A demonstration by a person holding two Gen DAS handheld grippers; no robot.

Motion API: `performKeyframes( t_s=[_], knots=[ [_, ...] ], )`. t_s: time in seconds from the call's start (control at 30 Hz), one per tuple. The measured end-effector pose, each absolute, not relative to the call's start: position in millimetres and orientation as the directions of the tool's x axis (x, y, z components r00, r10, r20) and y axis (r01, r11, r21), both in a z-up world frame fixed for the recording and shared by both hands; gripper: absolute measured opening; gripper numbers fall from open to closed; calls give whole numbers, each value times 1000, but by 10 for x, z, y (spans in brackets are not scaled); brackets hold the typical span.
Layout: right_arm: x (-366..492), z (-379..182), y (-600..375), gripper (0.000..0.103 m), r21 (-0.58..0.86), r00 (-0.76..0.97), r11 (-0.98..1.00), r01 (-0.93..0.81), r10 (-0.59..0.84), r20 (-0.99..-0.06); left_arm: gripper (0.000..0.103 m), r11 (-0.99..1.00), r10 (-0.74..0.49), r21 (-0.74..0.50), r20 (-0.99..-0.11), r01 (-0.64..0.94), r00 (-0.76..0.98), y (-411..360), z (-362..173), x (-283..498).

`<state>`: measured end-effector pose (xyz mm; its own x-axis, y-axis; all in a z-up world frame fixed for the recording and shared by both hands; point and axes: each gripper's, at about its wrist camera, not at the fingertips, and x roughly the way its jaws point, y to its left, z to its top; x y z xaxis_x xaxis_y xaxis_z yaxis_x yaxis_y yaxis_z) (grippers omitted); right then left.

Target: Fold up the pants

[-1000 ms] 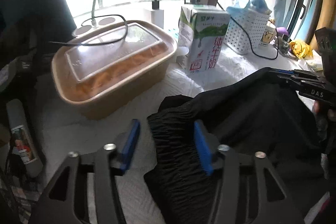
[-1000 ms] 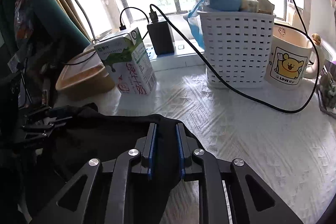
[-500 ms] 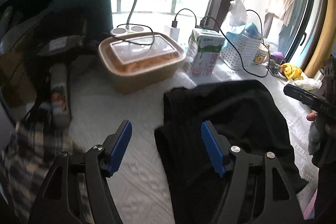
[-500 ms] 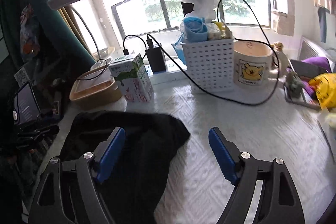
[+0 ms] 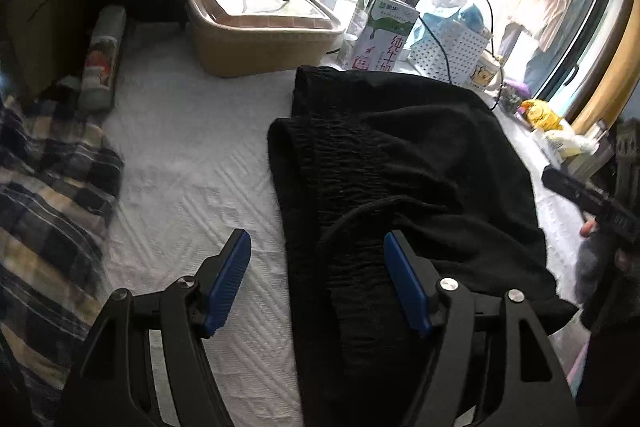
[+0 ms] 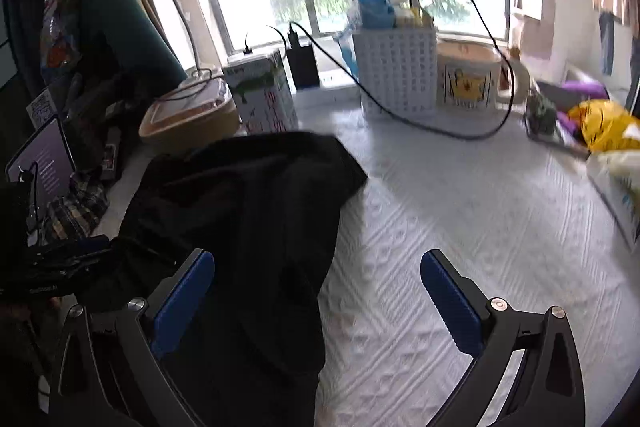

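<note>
1. Both grippers hang over the black pants (image 5: 400,155) and grip nothing. The left gripper (image 5: 316,279) stands part-open, its jaws having widened a little within the last second, with the ruched waistband under its right pad (image 5: 406,287) and bare cloth-covered table under its left one. The right gripper (image 6: 318,301) has just been spreading to its widest; the pants' edge lies between its jaws, touched by neither pad.

2. The pants lie in a loose, bunched fold on the white textured cover (image 6: 460,227), reaching away from the left jaws towards the carton (image 5: 382,39).

3. Risks, as I judge them:
   - The fold looks uneven; left as it lies, the layers may slip apart or stay lumpy.
   - A regrip taking only the top layer would drag the pile instead of folding it.
   - Black cloth hides its edges, so a pad may close on a crease, not a hem.
   - A wide sweep beyond the jaws could catch the black cable (image 6: 400,111) or knock the carton, the food box (image 5: 260,27), the white basket (image 6: 394,67) or the mug (image 6: 468,79).
   - The plaid cloth (image 5: 48,187) left of the left jaws could get snagged.

4. The table sits under a bright window, crowded along its far edge; the right view is somewhat blurred.
</note>
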<state>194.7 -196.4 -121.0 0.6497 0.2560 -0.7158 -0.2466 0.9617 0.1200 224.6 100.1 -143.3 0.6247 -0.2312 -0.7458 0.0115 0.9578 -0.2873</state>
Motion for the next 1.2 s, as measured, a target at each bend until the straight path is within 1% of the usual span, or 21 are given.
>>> performKeyframes(
  t_s=[0.13,0.3,0.43,0.47,0.53,0.57,0.6,0.63,0.7,0.8,0.9,1.0,1.07,1.13,1.2],
  knots=[
    [1921,-1232,-1936,103,138,642,956,-258,276,-715,69,948,-278,-316,-749,44,601,897,-1492,2296],
    [1906,-1356,-1889,103,156,613,951,-268,293,-734,72,952,-260,-303,-750,34,608,829,-1497,2352],
    [1870,-1466,-1860,103,163,597,945,-282,306,-741,71,974,-203,-221,-773,44,601,699,-1507,2360],
    [1873,-1488,-1862,103,166,594,945,-283,308,-743,69,975,-202,-216,-775,49,599,683,-1509,2357],
    [1871,-1527,-1871,103,172,588,942,-290,317,-744,59,977,-195,-206,-780,51,594,639,-1502,2348],
    [1875,-1532,-1879,103,175,586,941,-290,320,-744,57,980,-185,-195,-782,49,595,613,-1501,2343],
    [1879,-1532,-1888,103,182,585,939,-292,326,-742,50,982,-177,-185,-781,49,599,583,-1497,2335],
    [1880,-1525,-1893,103,190,585,936,-298,336,-738,46,985,-159,-167,-778,44,608,542,-1494,2314],
    [1887,-1530,-1894,102,192,584,932,-306,343,-736,42,995,-100,-84,-774,56,626,408,-1497,2273],
    [1923,-1576,-1857,96,178,566,936,-305,328,-756,38,992,14,93,-736,81,676,154,-1490,2177],
    [1933,-1601,-1805,95,153,563,938,-310,311,-766,38,974,102,215,-699,71,708,-8,-1530,2132],
    [1936,-1614,-1782,95,134,562,941,-310,295,-773,38,965,136,254,-688,60,713,-52,-1534,2138],
    [1935,-1624,-1793,95,130,561,942,-309,291,-775,38,968,139,244,-692,48,708,-13,-1523,2158],
    [1940,-1628,-1784,95,116,562,945,-306,277,-779,42,976,135,215,-704,27,698,41,-1515,2187],
    [1953,-1629,-1776,95,101,560,947,-304,264,-785,43,983,124,185,-711,14,693,77,-1505,2191]
  ],
)
